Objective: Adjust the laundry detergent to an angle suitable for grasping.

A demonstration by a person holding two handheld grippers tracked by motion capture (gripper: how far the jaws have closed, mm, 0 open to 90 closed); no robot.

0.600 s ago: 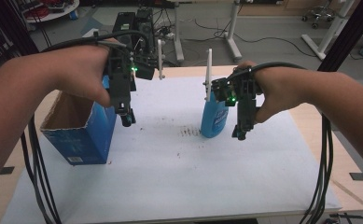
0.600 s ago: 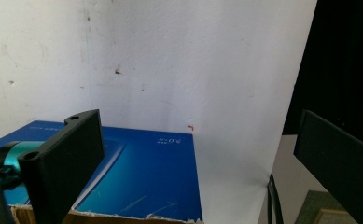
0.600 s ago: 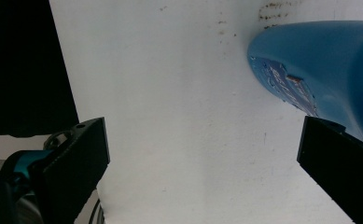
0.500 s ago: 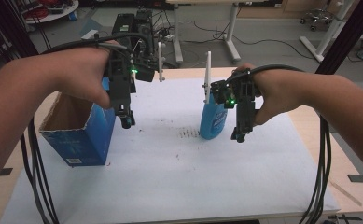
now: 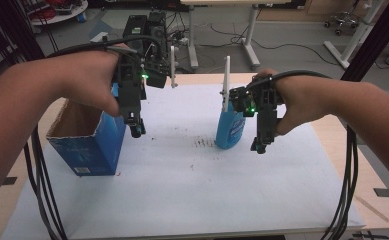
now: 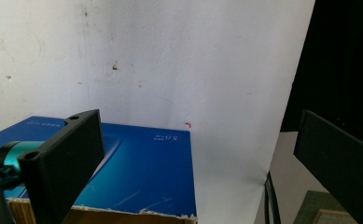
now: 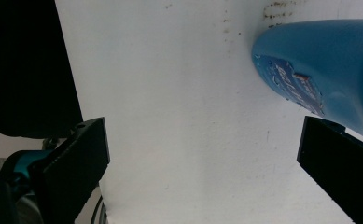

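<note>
- Jaws on the left gripper point(image 5: 136, 129) were spread wide apart with nothing between them, hanging left of centre just beside the open blue cardboard box point(image 5: 89, 142), right over its near wall.
- The right gripper point(image 5: 260, 146) was gaping too, empty, right of centre.
- A blue bottle point(image 5: 230, 129) stood upright just beside it, mid-frame.
- Everything sat on a white sheet point(image 5: 182, 185) with dark smudges, covering the table point(image 5: 332, 137).
</note>
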